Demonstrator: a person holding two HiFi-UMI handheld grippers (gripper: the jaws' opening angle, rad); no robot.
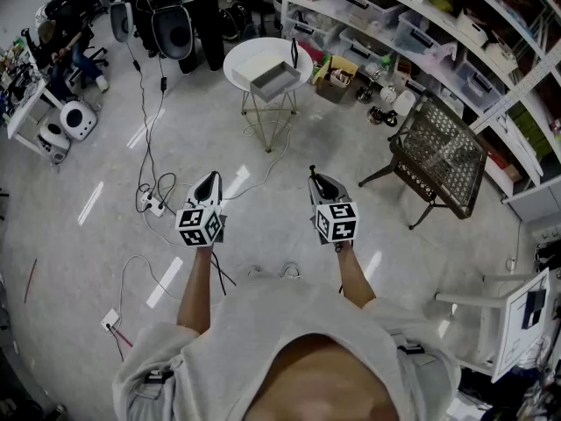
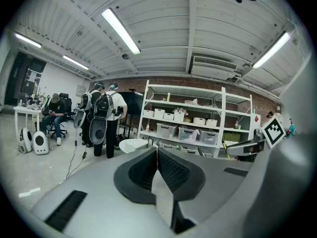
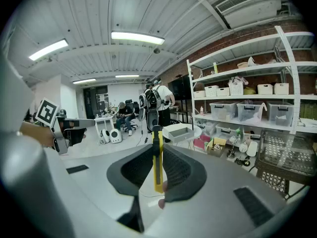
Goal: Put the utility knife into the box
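Note:
A yellow utility knife (image 3: 157,160) stands upright between the pads of my right gripper (image 3: 157,155), which is shut on it. In the head view the right gripper (image 1: 321,185) is held in front of the person, at mid height, with the left gripper (image 1: 209,185) beside it. The left gripper (image 2: 157,170) has its jaws together with nothing between them. Ahead stands a small round white table (image 1: 241,67) carrying a grey open box (image 1: 274,80). The same box (image 3: 180,131) shows just beyond the knife in the right gripper view.
A black mesh chair (image 1: 438,152) stands to the right. White shelving with bins (image 1: 412,24) runs along the far right wall. Cables and a power strip (image 1: 153,203) lie on the floor at left. People with backpacks (image 2: 101,118) stand at the back, near a desk (image 1: 26,112).

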